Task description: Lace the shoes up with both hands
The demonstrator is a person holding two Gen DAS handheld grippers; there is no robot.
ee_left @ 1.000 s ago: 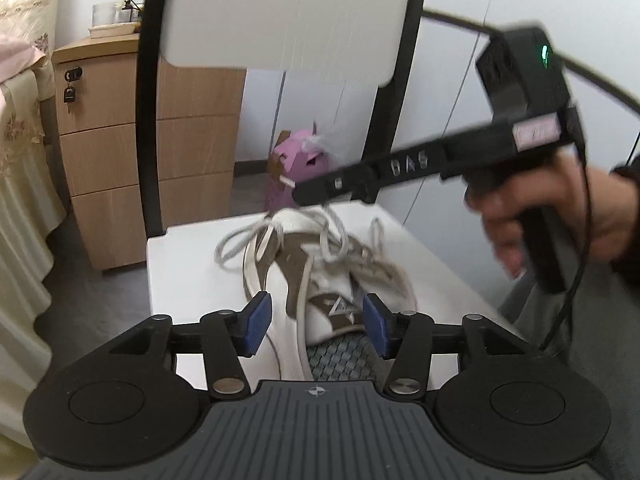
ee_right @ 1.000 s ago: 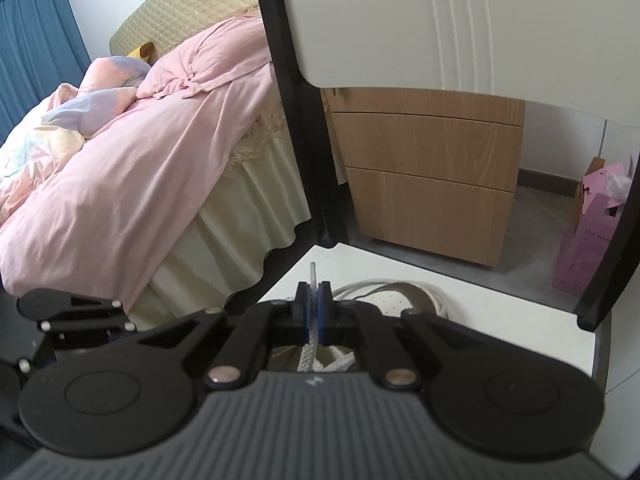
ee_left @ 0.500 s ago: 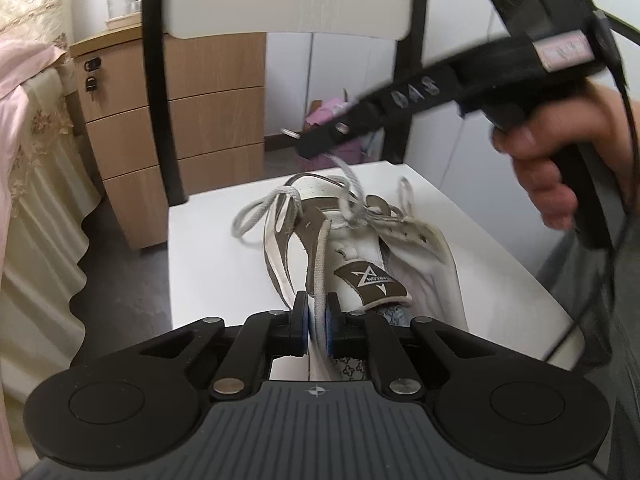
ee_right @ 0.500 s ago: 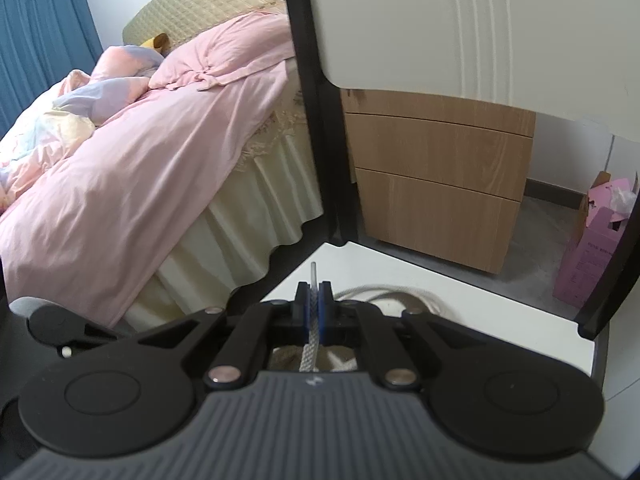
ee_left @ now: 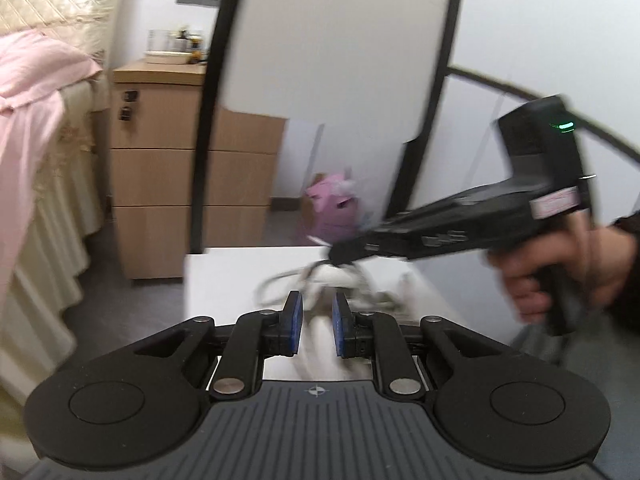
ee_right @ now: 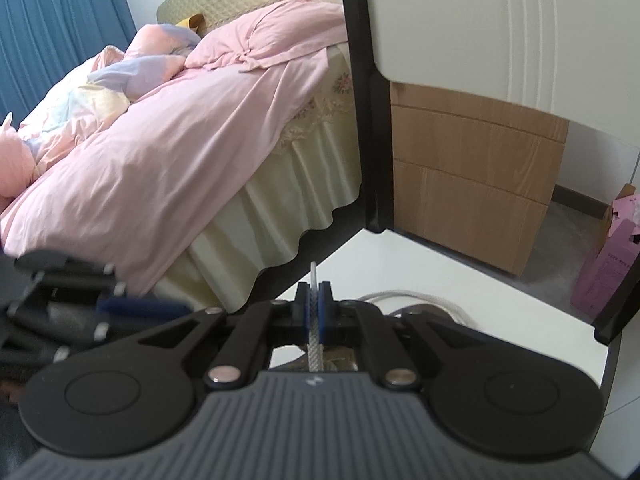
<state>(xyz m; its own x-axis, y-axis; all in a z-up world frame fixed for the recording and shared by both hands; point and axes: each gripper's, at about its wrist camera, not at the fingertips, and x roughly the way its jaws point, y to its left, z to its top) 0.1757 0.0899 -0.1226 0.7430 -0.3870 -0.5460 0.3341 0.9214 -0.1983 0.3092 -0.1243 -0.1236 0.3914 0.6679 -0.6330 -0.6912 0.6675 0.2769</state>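
Observation:
A white and brown shoe [ee_left: 344, 280] lies on the white chair seat [ee_left: 224, 280], blurred by motion. My left gripper [ee_left: 316, 320] is open, its blue pads apart just above the near end of the shoe, with nothing clamped. My right gripper [ee_right: 315, 300] is shut on a white lace [ee_right: 314, 340], whose clear tip sticks up between the pads. It also shows in the left wrist view [ee_left: 340, 250], over the far part of the shoe. A loop of lace [ee_right: 412, 296] lies on the seat beyond it.
The chair's white backrest [ee_left: 336, 48] and black frame [ee_left: 204, 128] rise close behind the shoe. A wooden drawer unit [ee_left: 160, 168] and a pink box [ee_left: 332, 208] stand on the floor behind. A bed with pink covers [ee_right: 160, 128] lies to the left.
My left gripper was shut on a lace half a second ago and has opened and drawn back. My right gripper has kept its hold on the lace and moved lower.

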